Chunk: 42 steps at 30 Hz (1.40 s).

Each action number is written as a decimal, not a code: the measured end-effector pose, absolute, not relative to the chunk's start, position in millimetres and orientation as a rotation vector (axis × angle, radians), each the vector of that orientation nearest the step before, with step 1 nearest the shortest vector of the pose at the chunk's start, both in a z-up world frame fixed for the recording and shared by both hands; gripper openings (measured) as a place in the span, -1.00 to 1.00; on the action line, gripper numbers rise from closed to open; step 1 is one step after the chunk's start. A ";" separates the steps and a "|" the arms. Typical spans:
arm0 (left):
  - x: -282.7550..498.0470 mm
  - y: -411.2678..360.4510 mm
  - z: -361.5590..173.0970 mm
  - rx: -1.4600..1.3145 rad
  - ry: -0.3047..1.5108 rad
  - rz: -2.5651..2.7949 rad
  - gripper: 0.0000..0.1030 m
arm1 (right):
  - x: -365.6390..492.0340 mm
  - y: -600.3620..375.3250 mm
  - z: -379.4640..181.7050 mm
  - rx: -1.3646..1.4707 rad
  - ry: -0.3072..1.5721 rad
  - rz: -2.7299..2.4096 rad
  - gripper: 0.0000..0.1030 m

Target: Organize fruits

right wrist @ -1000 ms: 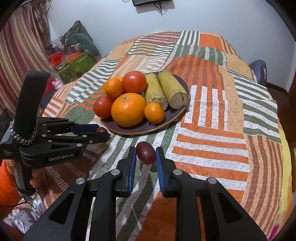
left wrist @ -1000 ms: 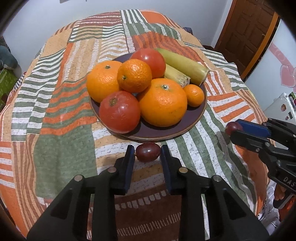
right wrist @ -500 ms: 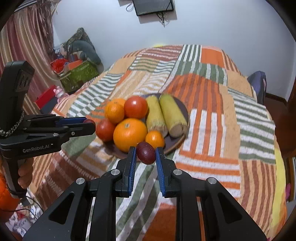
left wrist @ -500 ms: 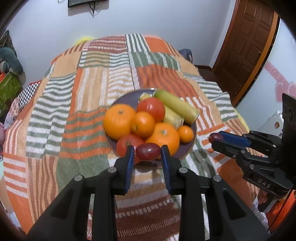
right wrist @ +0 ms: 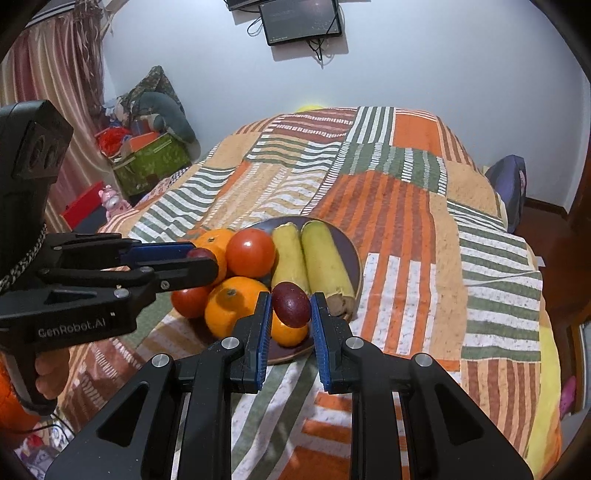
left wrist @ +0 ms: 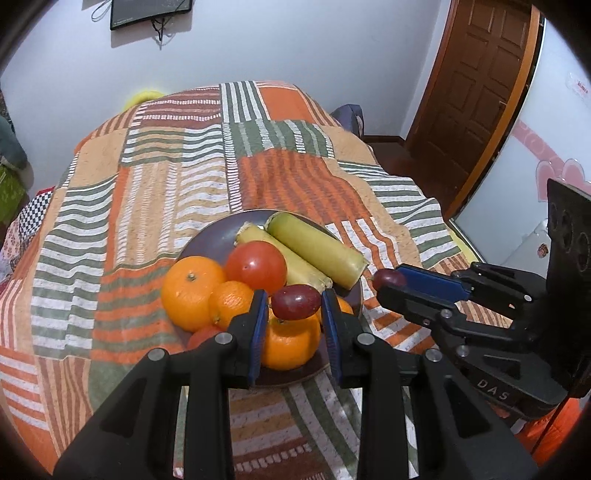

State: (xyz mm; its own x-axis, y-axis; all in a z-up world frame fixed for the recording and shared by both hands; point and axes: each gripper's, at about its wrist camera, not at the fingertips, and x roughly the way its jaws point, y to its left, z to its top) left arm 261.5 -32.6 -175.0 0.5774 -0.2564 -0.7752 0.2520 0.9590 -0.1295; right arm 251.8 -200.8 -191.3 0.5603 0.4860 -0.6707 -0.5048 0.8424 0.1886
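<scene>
A dark plate [left wrist: 210, 236] on the striped bed cover holds oranges [left wrist: 192, 291], tomatoes [left wrist: 256, 266] and two green corn cobs [left wrist: 317, 251]. My left gripper [left wrist: 295, 304] is shut on a dark red grape [left wrist: 295, 302], held above the plate's near side. My right gripper [right wrist: 291, 304] is shut on another dark red grape [right wrist: 291, 303], held above the plate's near edge [right wrist: 351, 251]. The right gripper also shows in the left wrist view [left wrist: 389, 278] at the right, and the left gripper in the right wrist view [right wrist: 201, 254] at the left.
The bed cover [left wrist: 166, 177] spreads wide around the plate. A wooden door [left wrist: 476, 85] is at the right. Boxes and soft toys [right wrist: 147, 147] lie by the left wall, a screen [right wrist: 299, 20] hangs above.
Both grippers have risen and drawn back from the bed, each still holding its grape; the plate now looks smaller and lower in both views.
</scene>
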 end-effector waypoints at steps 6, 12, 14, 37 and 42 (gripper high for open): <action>272.7 -35.6 -184.6 -0.011 0.920 -0.301 -0.44 | 262.1 -200.3 -198.0 -0.016 0.792 0.585 -0.62; 279.2 -39.8 -191.3 0.000 0.925 -0.306 -0.44 | 265.1 -194.9 -205.6 -0.006 0.811 0.600 -0.62; 281.4 -40.5 -194.1 -0.005 0.932 -0.307 -0.44 | 266.6 -192.7 -207.6 -0.007 0.815 0.604 -0.62; 263.2 -33.2 -179.7 0.000 0.906 -0.280 -0.23 | 266.1 -196.8 -199.2 -0.012 0.821 0.575 -0.39; 244.4 -25.5 -148.2 -0.012 0.816 -0.239 -0.23 | 255.0 -202.1 -169.3 -0.010 0.750 0.568 -0.39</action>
State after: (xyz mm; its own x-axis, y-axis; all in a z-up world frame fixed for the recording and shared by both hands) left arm 244.4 -25.5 -148.2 0.6599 -0.2160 -0.7197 0.2066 0.9730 -0.1026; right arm 255.0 -202.1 -169.3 0.5893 0.4848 -0.6463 -0.4915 0.8500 0.1895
